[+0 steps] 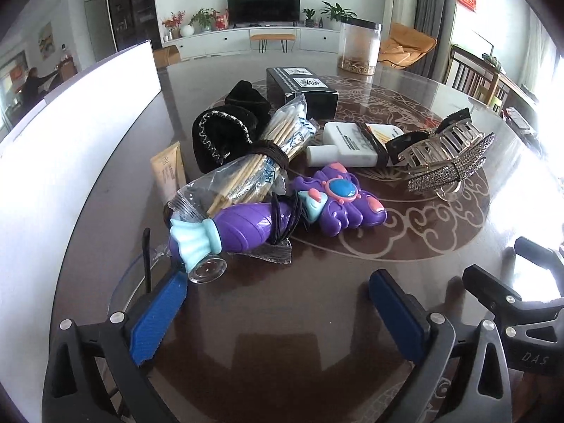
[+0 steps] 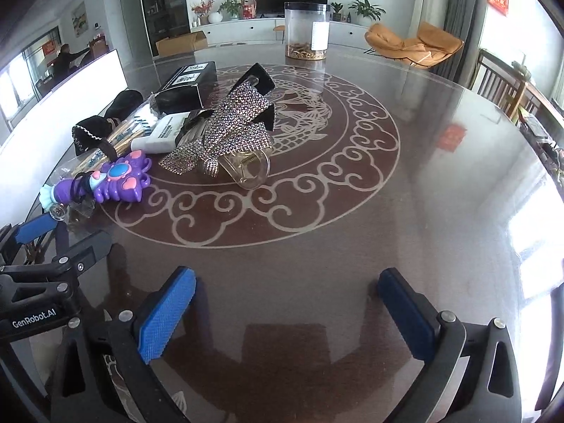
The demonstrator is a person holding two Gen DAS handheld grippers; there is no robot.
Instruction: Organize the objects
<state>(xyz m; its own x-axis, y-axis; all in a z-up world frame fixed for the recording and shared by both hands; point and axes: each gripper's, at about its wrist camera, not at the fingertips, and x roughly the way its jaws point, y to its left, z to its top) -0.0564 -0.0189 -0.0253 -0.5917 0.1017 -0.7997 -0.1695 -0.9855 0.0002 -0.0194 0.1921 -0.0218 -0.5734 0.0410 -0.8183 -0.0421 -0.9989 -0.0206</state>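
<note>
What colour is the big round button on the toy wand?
Blue with a pink ring, on the purple toy wand; clearest in the left wrist view.

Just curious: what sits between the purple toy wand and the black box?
In the left wrist view, a bagged bundle of wooden sticks lies between purple plastic toy wand and black cardboard box.

Table (image 2: 352, 218): dark wood look under a glossy, mirror-smooth top, pale scroll inlay. Near the inlay's centre, bow hair clip (image 2: 225, 123): rough rhinestone-crusted face on clear glossy plastic claw. Left of the clip, toy wand (image 1: 282, 208): smooth shiny purple plastic, pink and blue glossy inserts. Behind the wand, stick bundle (image 1: 253, 162): pale wood in crinkly clear film. Left of the bundle, black pouch (image 1: 218, 134): matt velvety cloth. Behind the pouch, black box (image 1: 299, 88): matt card. Far edge of the table, jar (image 2: 306, 30): clear plastic. Gripper pads (image 2: 165, 317): blue, ribbed, matt; arms matt black.
</note>
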